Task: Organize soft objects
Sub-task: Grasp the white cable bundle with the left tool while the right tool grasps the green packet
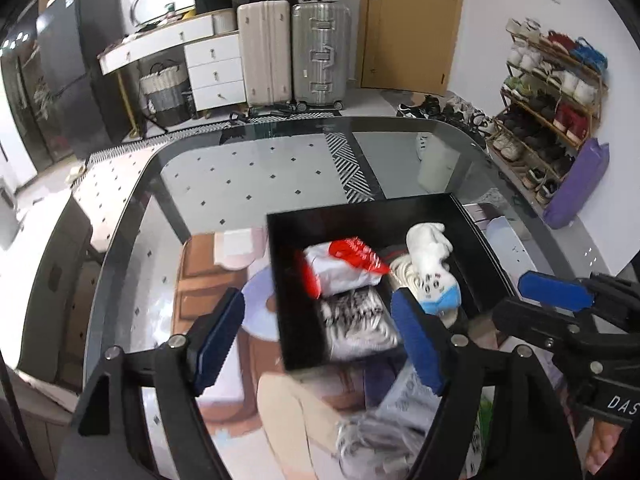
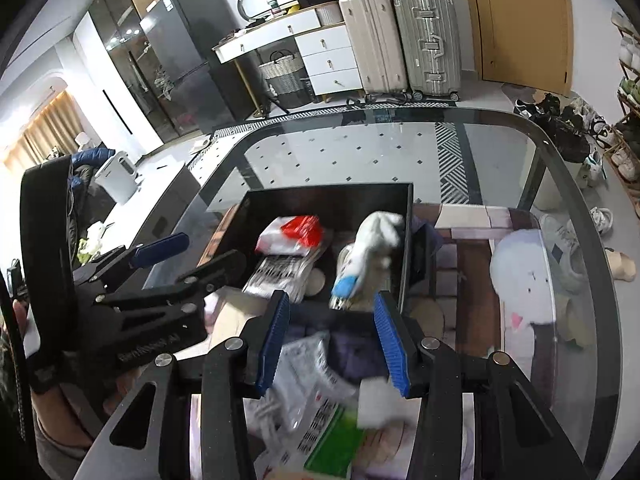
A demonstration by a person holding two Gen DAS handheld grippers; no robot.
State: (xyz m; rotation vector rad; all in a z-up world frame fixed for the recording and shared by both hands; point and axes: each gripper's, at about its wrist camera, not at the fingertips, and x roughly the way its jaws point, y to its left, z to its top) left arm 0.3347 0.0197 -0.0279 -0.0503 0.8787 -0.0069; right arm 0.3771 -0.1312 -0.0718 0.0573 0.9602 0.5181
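Hovering over the near edge of the black bin (image 2: 406, 216) on the glass worktop (image 2: 500, 152), the right tool (image 2: 332, 340) has its blue pads spread apart with nothing between them, and the white sock with a blue toe (image 2: 372, 248) lies just ahead of it, inside the bin against the right wall. The sock's long axis runs roughly away from the tool, tilted a little to the right: the blue toe points back toward the pads and the white cuff points to the far wall. That puts the toe end nearest, almost in line with the gap between the pads, so a reach would go straight forward and down. The left tool (image 1: 320, 340) is also spread apart and empty; it hangs above the bin's near left corner, and from there the same sock (image 1: 432, 264) lies ahead and to its right, so the right tool looks the closer of the two. Left of the sock in the bin sit a red-and-white packet (image 2: 294, 234) and a black-and-white patterned cloth (image 2: 276, 278). More soft packets (image 2: 316, 392) lie blurred below the right tool, outside the bin.
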